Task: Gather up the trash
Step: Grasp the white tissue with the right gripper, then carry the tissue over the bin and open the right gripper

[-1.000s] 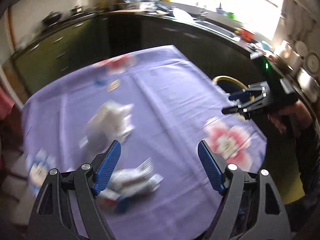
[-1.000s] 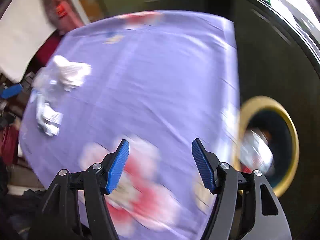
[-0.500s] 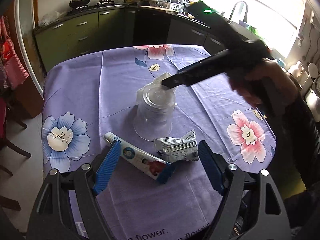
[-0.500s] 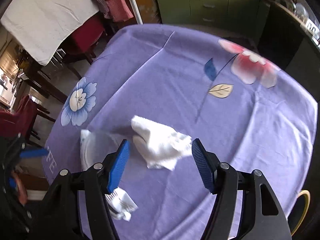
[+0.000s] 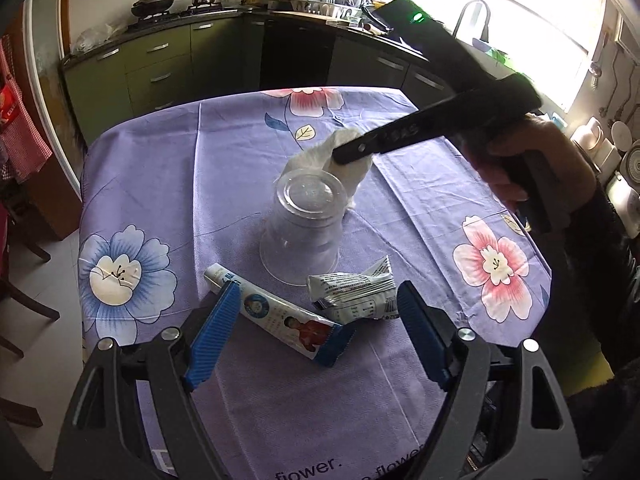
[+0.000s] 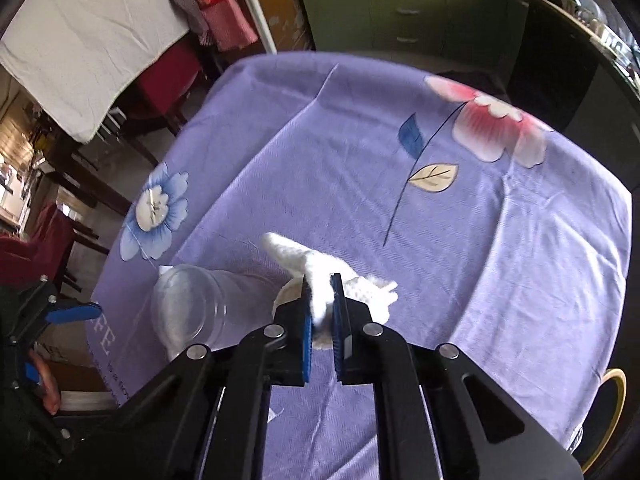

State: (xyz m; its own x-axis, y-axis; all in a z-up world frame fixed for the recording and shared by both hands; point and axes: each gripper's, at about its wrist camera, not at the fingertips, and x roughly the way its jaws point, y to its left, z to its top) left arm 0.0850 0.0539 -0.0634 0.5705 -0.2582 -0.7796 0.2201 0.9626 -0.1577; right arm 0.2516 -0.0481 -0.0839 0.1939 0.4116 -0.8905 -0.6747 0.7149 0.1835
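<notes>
Cup (image 5: 302,227) upside-down just beside tissue (image 6: 320,280) in R gripper (image 6: 320,300).

Lit by daylight from the window (image 5: 532,12) at upper right of the left wrist view, blown out to white glare. Soft, short shadows under things on the purple tablecloth (image 5: 240,160). Both views sharp, without motion blur. Strong fisheye bending toward the edges, with dark vignetted corners.
</notes>
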